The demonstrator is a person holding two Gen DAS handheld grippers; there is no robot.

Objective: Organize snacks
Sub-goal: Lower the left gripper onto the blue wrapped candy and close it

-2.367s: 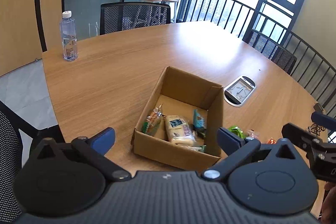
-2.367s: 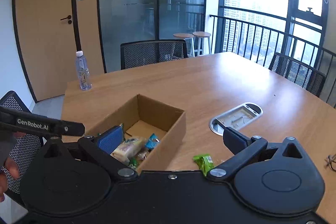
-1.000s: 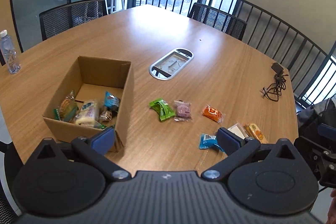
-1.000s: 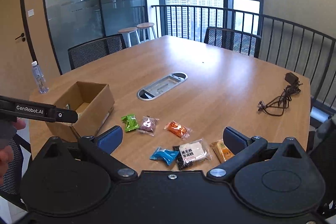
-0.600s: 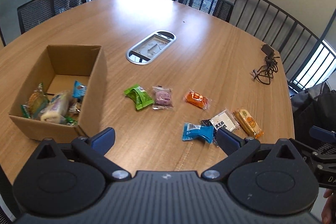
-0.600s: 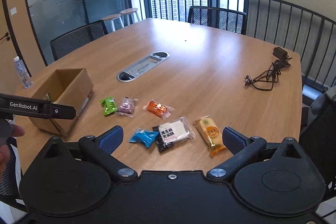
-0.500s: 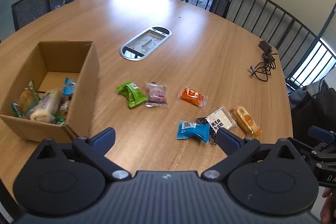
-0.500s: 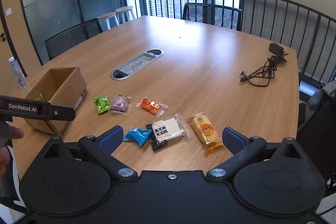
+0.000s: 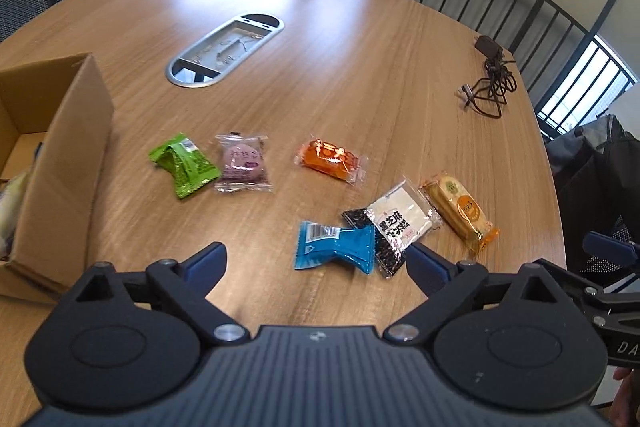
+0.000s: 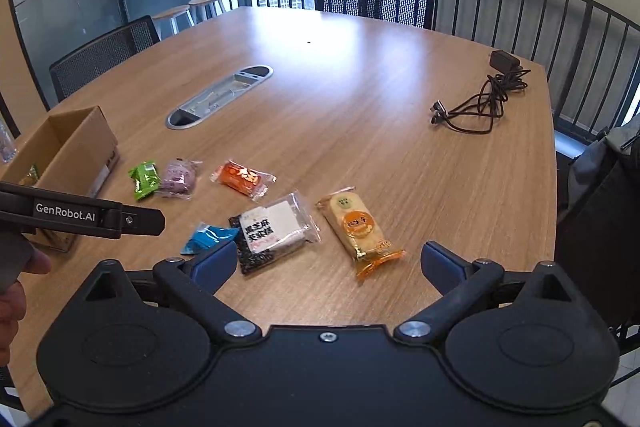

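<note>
The left gripper (image 9: 316, 261) hangs above the blue snack packet (image 9: 335, 247), and the right gripper (image 10: 326, 263) above the yellow cracker packet (image 10: 358, 227). Both jaws stand apart, just closing slightly, holding nothing. Six packets lie on the table (image 9: 340, 67) beside the cardboard box (image 9: 66, 163).

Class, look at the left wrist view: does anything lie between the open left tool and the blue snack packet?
Nothing visible does. The left tool is open, and the blue snack packet lies on bare wooden table just ahead of it.
</note>
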